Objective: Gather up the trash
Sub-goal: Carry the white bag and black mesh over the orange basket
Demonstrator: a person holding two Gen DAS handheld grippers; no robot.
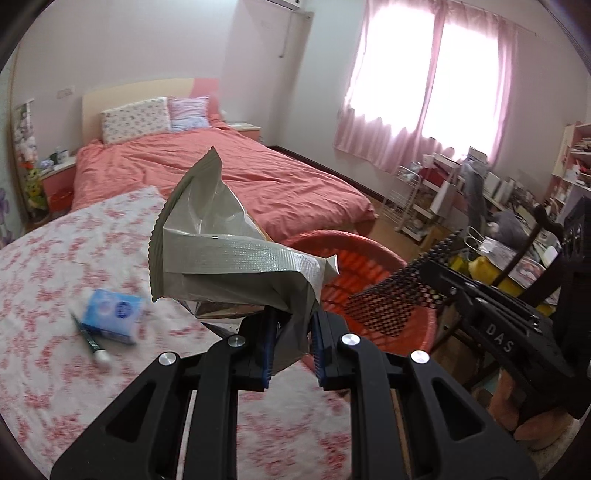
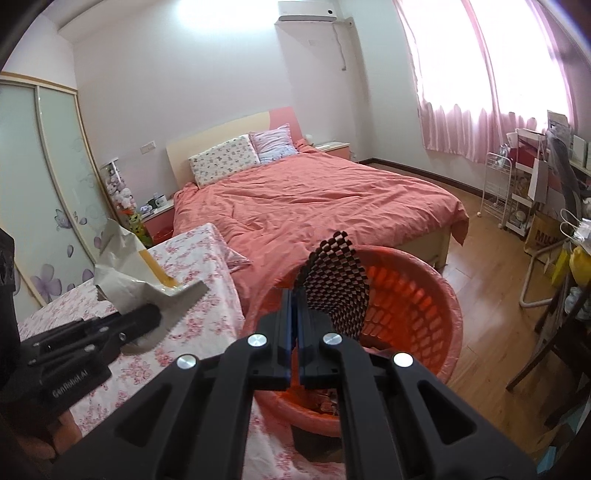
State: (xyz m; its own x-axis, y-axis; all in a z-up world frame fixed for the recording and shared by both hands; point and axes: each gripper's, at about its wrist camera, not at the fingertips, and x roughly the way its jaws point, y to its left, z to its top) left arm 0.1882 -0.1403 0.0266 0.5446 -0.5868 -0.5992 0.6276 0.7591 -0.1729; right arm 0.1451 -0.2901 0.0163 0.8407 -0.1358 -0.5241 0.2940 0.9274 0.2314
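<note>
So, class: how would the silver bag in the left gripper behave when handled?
The silver bag is probably floppy: it creases and folds above the left gripper. Likely light, since it stands up from one pinched corner. Its glossy film may be slippery.

A bed [image 2: 314, 199] with a coral cover and two pillows [image 2: 240, 155] stands straight ahead of the tool against a pale wall [image 2: 184, 74], with an air conditioner [image 2: 306, 11] high above it. To the right, bright daylight comes through pink curtains [image 2: 480, 92] onto a wooden floor [image 2: 491, 266], beside a white rack [image 2: 498, 188] and cluttered shelves [image 1: 576, 162]. To the left are frosted wardrobe doors [image 2: 37, 184] with purple flowers and a nightstand [image 2: 159, 214].
</note>
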